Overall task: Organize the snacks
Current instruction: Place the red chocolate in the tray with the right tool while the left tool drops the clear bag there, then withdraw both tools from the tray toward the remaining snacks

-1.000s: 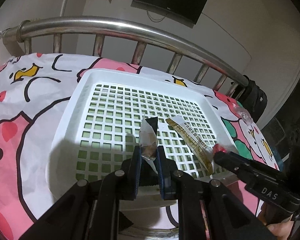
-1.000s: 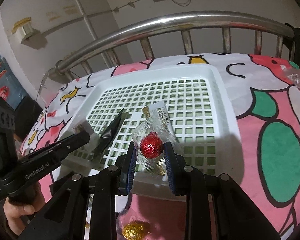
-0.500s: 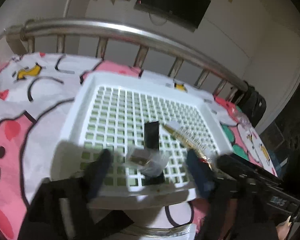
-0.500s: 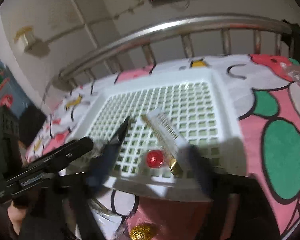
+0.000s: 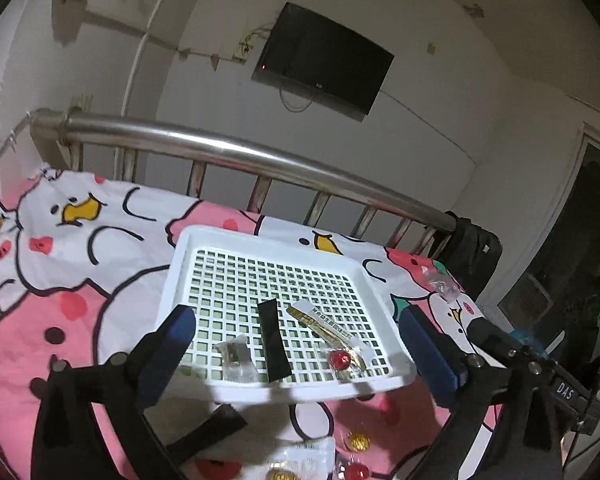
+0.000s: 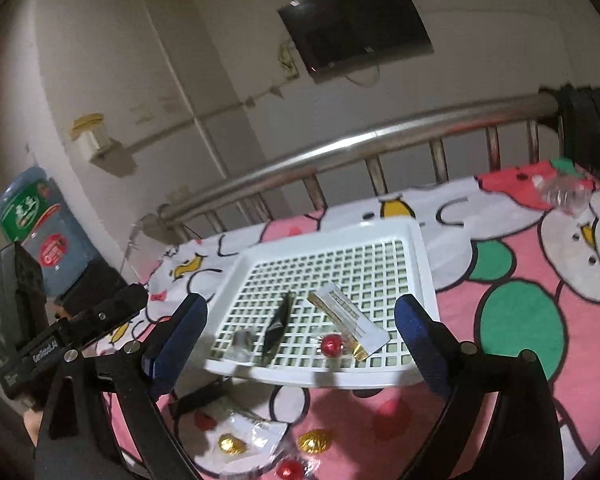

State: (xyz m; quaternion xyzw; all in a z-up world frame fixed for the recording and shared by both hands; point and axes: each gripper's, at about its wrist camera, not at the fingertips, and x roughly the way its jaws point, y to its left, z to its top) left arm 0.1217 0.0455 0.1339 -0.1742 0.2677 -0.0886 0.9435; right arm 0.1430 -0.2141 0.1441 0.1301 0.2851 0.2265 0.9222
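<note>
Both claws [image 5: 300,340] [image 6: 300,328] risen, opening, empty; snacks dropped in tray [image 5: 172,280]; lower candies cut off.

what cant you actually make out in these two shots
- Print on the gold stick packet in the white basket: too small in both views.
- Small clear-wrapped snack at the basket's near edge: blurred in the right wrist view, contents unclear.
- Red candy on the bedsheet: cut off by the bottom edge, left wrist view.
- Flat white packet: partly behind the right gripper finger.
</note>
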